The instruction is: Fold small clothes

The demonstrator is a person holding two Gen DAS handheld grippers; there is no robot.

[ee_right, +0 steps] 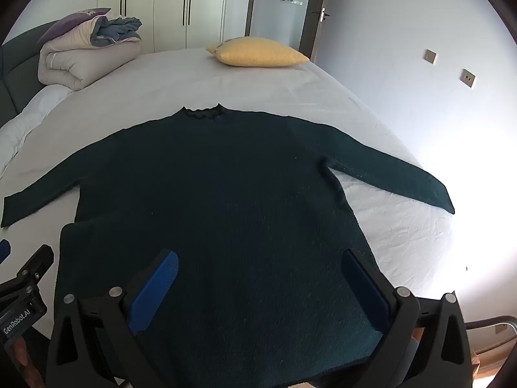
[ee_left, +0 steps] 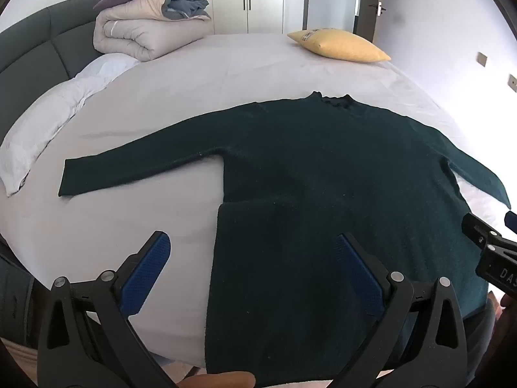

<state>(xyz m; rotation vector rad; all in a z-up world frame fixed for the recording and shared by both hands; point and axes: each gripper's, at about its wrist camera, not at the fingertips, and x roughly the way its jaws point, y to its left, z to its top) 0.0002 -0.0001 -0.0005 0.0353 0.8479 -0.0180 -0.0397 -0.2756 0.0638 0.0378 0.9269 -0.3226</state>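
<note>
**A:** so why was the sweater [ee_right: 226, 194] laid out like that? Flat on the bed [ee_right: 181, 77], collar toward 12 o'clock, hem toward 6, right at the near edge

**B:** my guess, so both sleeves could be reached. Left sleeve [ee_left: 139, 171] stuck out to 9 o'clock, right sleeve [ee_right: 397, 177] to 3, nothing bunched. One odd bit though: the lower left corner of the body looked like a separate flap, sitting a little out of line with the part above it. Can't tell if that was a fold or just a crease

**A:** and the grippers?

**B:** neither one had hold of anything. Left gripper [ee_left: 255, 274] had its jaws spread wide over the left hem edge, right gripper [ee_right: 261, 291] the same over the right half of the hem. Both tilted down at the cloth, pads clear of it. Looked to me like a lineup before the first fold

**A:** the other stuff?

**B:** rolled duvet [ee_left: 142, 29] at 11, yellow pillow [ee_right: 258, 51] at 12, well apart from the sweater, so room to work
</note>
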